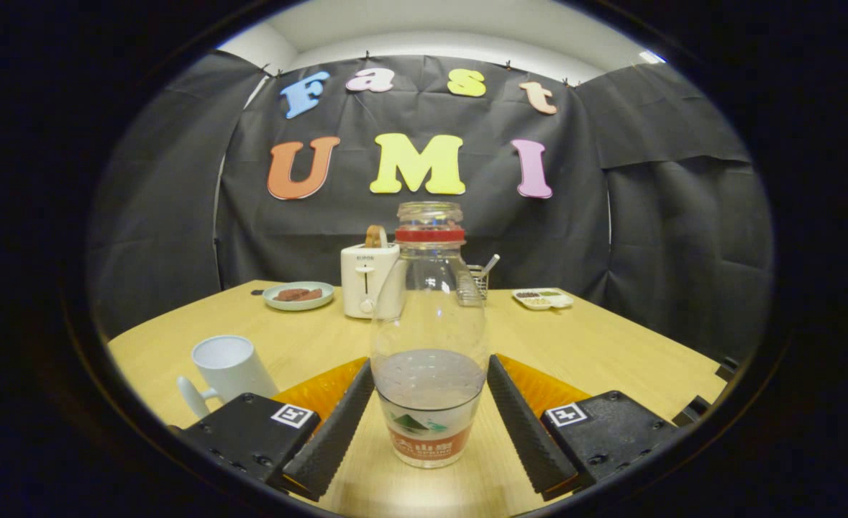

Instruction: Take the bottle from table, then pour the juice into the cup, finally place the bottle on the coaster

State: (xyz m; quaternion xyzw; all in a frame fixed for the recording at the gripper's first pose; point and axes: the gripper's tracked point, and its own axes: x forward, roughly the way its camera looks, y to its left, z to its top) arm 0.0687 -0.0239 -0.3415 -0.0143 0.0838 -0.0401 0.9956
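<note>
Bottle [429, 338] stands upright on the tabletop [611, 345], long axis vertical, squarely between the fingers of the claw [429, 388]. Fingers look closed against both its sides, so it seems held. Cup [229, 370] waits just left, beside the left finger.

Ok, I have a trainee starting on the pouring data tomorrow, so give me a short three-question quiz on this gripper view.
1. True or false: the bottle stands upright on the table between the gripper fingers.
2. Which thing stands beside the near fingers? A) the white cup B) the toaster C) the plate
3. Fill in: the liquid fills the bottle's ____ part, and its top is ____.

Key
1. True. The fingers flank its lower body, apparently touching it at their tips.
2. A. The toaster and plate are far beyond the bottle.
3. Lower; open, no cap above the red ring.
</note>
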